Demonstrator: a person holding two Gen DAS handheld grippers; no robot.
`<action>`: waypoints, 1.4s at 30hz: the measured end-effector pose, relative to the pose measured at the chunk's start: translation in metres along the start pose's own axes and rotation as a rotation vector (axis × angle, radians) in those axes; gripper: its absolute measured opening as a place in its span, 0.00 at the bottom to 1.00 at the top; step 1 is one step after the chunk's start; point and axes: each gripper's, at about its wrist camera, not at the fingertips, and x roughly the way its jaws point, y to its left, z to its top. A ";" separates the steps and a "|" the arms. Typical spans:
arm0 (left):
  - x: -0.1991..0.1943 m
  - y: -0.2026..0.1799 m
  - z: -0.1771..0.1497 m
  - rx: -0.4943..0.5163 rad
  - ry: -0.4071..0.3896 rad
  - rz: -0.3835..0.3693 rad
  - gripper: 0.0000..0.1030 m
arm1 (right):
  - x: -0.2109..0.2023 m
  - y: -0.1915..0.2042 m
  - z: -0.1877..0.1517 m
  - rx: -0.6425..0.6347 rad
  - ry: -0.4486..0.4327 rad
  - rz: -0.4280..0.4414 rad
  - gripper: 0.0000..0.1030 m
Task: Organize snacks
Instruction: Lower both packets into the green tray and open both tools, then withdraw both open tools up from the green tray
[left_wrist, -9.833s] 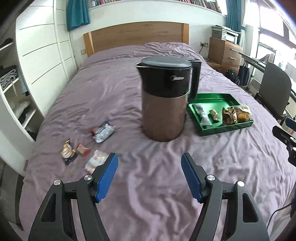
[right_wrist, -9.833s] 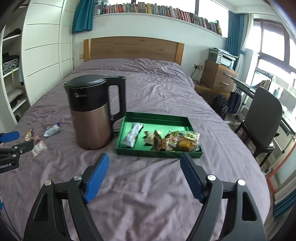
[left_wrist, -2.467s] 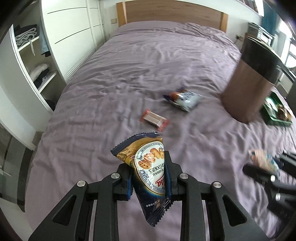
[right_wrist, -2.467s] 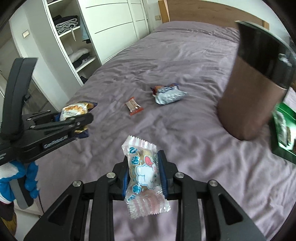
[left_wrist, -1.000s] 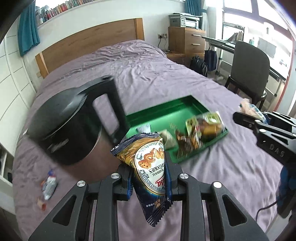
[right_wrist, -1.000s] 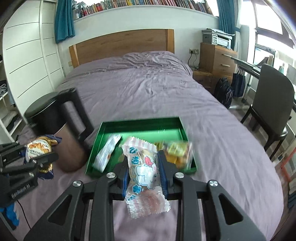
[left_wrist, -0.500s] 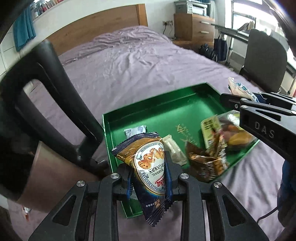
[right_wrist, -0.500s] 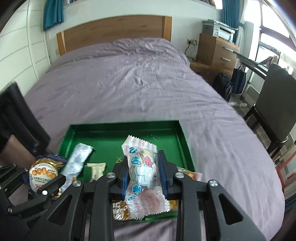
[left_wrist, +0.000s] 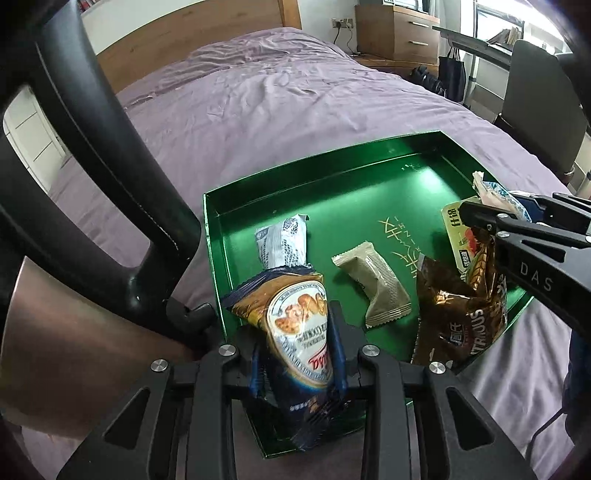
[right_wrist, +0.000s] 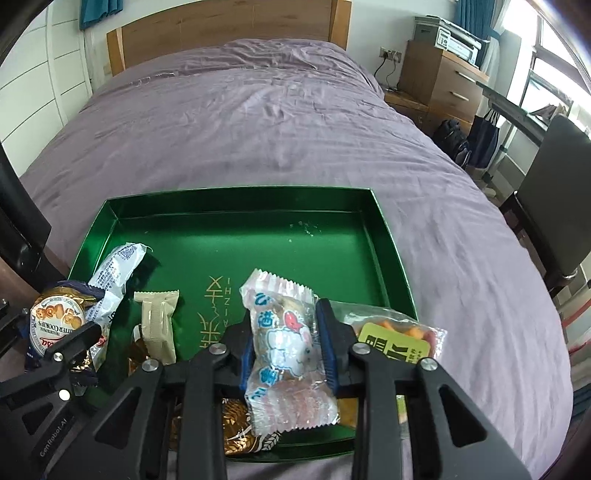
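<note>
Green tray (right_wrist: 384, 236) sits on the purple bedspread (right_wrist: 258, 122), directly under and ahead of both grippers. Left gripper (left_wrist: 297, 347) is pinched tight on a butter-cookie packet (left_wrist: 299, 332), packet upright between the pads, held over the tray's near-left corner, fingers pointing forward and slightly down. Just to its left, a copper-and-black kettle (left_wrist: 74, 302) with its handle almost touching the tray edge. Right gripper (right_wrist: 286, 343) is clamped on a clear pink-and-white candy bag (right_wrist: 286, 347), held over the tray's near-right part, also angled down; in the left view it comes in from the right side over the tray. Ahead of the left gripper in the tray: white-grey wrapper (left_wrist: 282, 240), beige bar (left_wrist: 373, 284), brown foil pack (left_wrist: 458, 317). Yellow-labelled bag (right_wrist: 399, 339) lies just right of the right gripper.
</note>
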 end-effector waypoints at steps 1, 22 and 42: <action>0.000 -0.001 0.001 0.002 -0.001 -0.005 0.25 | -0.001 -0.001 0.001 0.004 -0.001 0.003 0.07; -0.090 0.001 0.014 0.000 -0.130 -0.060 0.46 | -0.093 -0.007 0.007 0.027 -0.115 0.002 0.98; -0.290 0.047 -0.003 -0.020 -0.368 0.031 0.71 | -0.298 -0.009 0.011 0.079 -0.372 -0.005 1.00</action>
